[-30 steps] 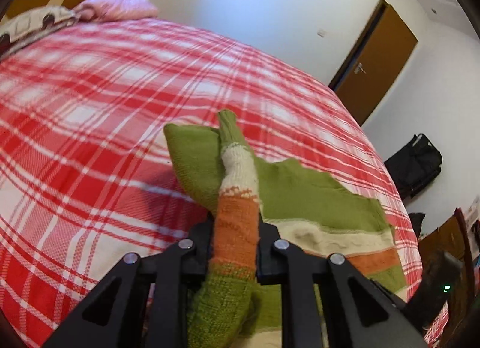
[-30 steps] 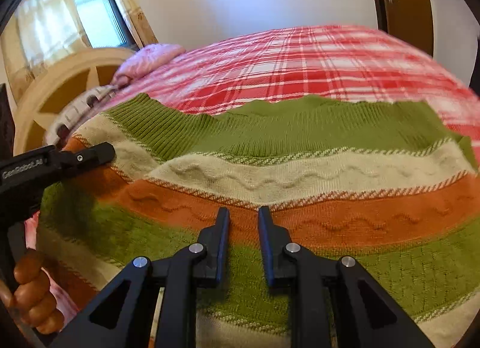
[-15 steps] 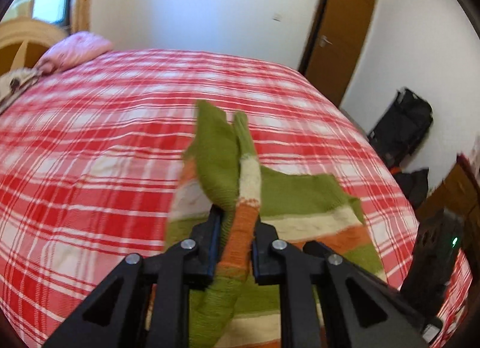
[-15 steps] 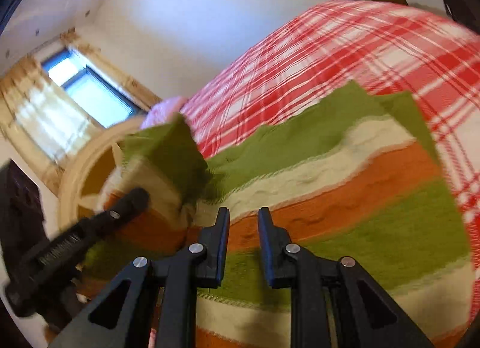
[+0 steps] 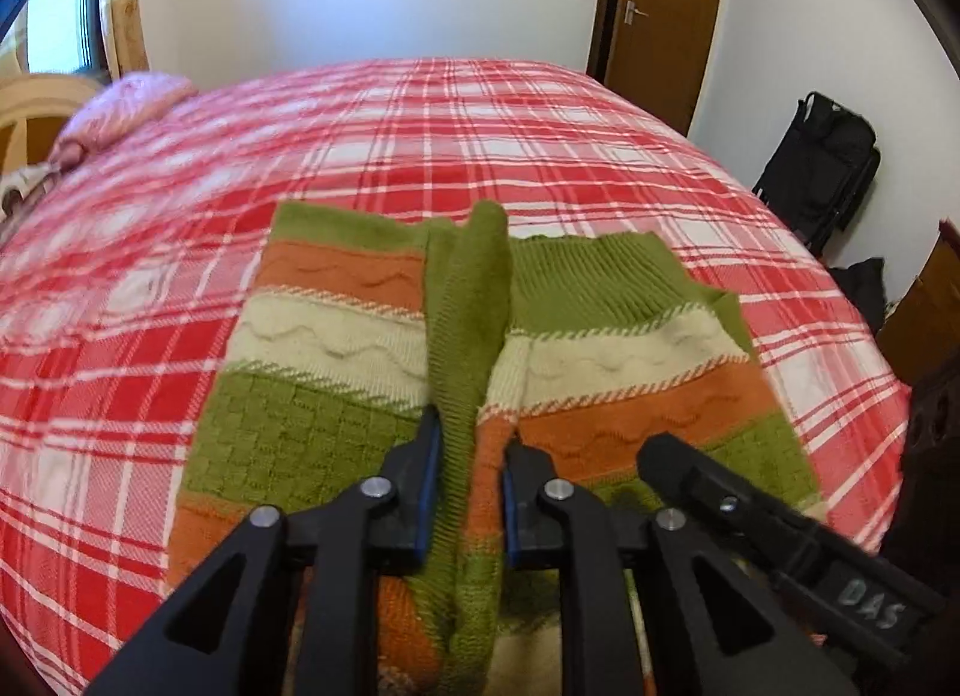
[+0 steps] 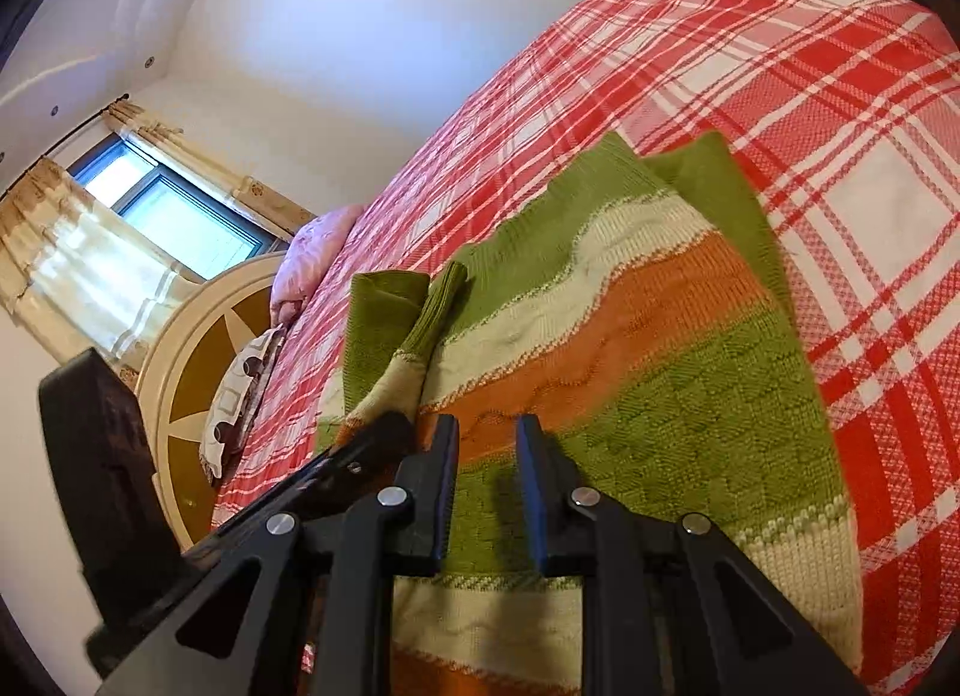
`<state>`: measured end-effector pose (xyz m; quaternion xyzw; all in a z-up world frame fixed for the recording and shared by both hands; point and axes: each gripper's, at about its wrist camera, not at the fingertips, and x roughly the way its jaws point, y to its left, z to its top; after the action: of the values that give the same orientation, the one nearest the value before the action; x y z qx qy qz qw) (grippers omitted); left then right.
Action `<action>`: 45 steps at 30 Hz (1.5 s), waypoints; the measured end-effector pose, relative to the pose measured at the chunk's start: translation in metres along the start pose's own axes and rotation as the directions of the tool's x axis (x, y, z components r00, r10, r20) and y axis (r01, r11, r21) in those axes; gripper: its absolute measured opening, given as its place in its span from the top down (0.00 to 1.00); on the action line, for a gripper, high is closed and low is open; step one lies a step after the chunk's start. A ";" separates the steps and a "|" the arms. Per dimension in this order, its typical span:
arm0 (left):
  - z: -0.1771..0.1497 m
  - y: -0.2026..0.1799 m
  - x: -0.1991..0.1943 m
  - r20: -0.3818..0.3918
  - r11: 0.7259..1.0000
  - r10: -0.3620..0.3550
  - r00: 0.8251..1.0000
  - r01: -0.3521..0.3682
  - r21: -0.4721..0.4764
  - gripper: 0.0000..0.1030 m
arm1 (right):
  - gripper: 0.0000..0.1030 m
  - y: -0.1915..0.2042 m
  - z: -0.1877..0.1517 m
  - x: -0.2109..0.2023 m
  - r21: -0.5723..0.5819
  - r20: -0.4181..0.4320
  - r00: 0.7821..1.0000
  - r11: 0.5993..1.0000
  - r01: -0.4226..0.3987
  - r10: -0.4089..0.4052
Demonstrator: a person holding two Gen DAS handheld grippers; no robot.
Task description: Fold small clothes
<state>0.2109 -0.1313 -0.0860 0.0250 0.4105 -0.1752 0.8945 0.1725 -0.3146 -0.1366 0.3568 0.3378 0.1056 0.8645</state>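
Left claw (image 5: 471,450), tilted downward, loosening around the sweater (image 5: 336,336) sleeve (image 5: 474,300); right claw (image 6: 486,444) released, empty, alongside.

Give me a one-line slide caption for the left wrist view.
Left gripper lays the sleeve of a green, orange and cream striped sweater across its body on a red plaid bedspread.

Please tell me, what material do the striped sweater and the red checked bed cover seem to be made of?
Sweater: knitted yarn, probably wool or acrylic; ribbing, wavy raised stitches and a basket-weave band are visible, with a soft matte surface. The fibre itself cannot be told.

Bed cover: thin woven cloth, possibly cotton; in the right wrist view a fine weave grain shows in the checks, flat and matte.
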 end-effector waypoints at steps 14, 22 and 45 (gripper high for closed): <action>-0.014 0.065 -0.092 0.105 0.980 -0.184 0.977 0.190 -0.059 0.23 | 0.38 0.033 0.003 0.007 0.061 -0.027 0.982 0.981 -0.182 0.184; -0.012 0.142 -0.039 0.030 0.968 0.105 0.994 -0.095 -0.233 0.23 | 0.38 0.071 -0.016 0.059 -0.185 -0.074 0.997 0.983 -0.005 -0.009; 0.002 0.128 -0.040 0.090 0.972 0.082 0.993 -0.060 -0.226 0.23 | 0.85 0.095 0.042 0.001 -0.537 -0.012 0.995 0.840 0.073 -0.094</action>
<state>0.2307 -0.0003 -0.0673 -0.0693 0.3815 -0.0970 0.9167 0.2059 -0.2680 -0.0496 0.0841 0.3263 0.1646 0.9270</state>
